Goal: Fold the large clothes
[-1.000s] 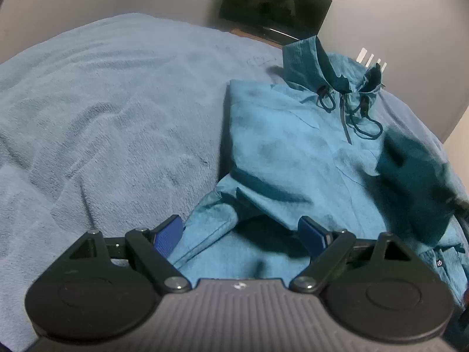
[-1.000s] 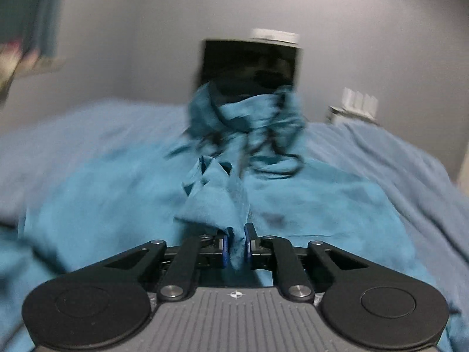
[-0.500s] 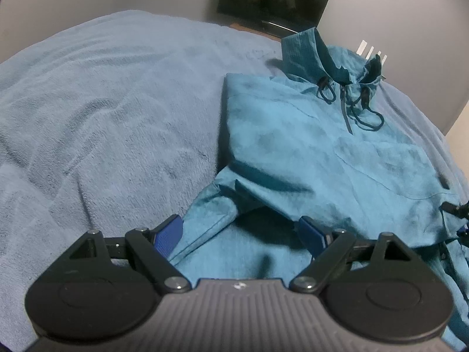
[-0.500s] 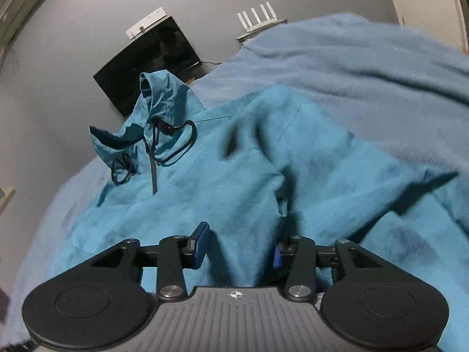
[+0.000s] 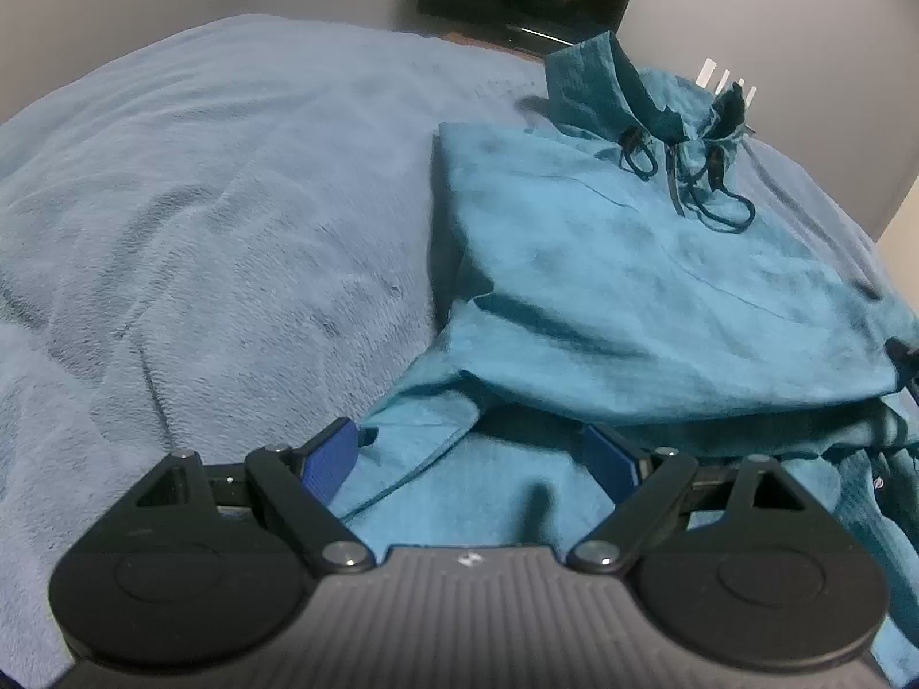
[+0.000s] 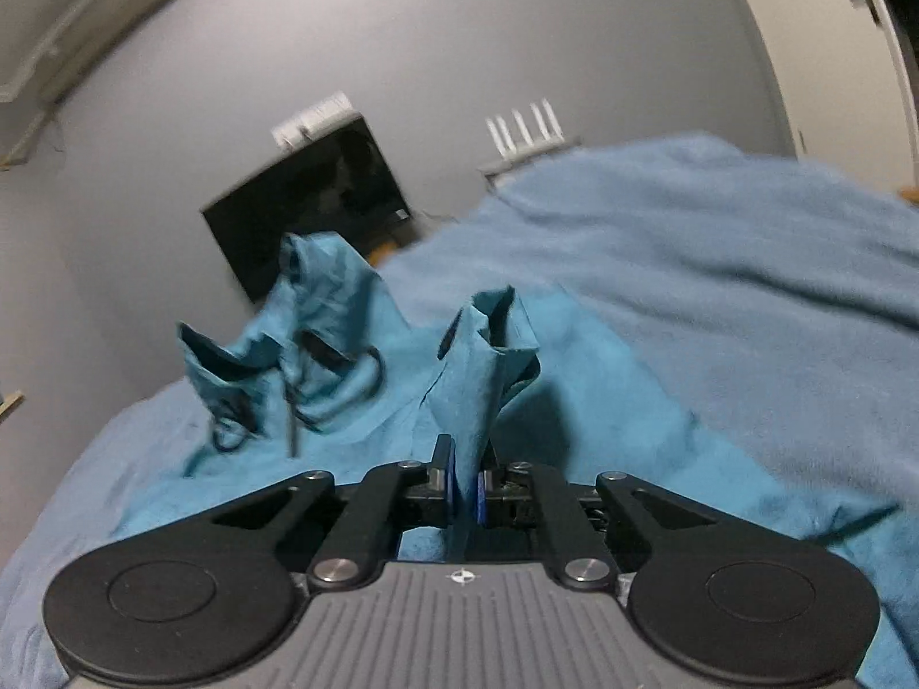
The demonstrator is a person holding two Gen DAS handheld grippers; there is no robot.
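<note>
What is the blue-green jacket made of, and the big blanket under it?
The jacket looks like thin woven cloth, matte and crinkly; it holds sharp creases where the right gripper pinches it. The blanket looks like soft fleece: fuzzy, dull, with rounded wrinkles.

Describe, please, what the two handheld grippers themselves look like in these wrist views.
Both match: the left gripper and right gripper have grey ribbed bodies bearing a small white mark, two black discs, black linkage arms with silver bolts, and blue pads. No cables or sleeves show.
</note>
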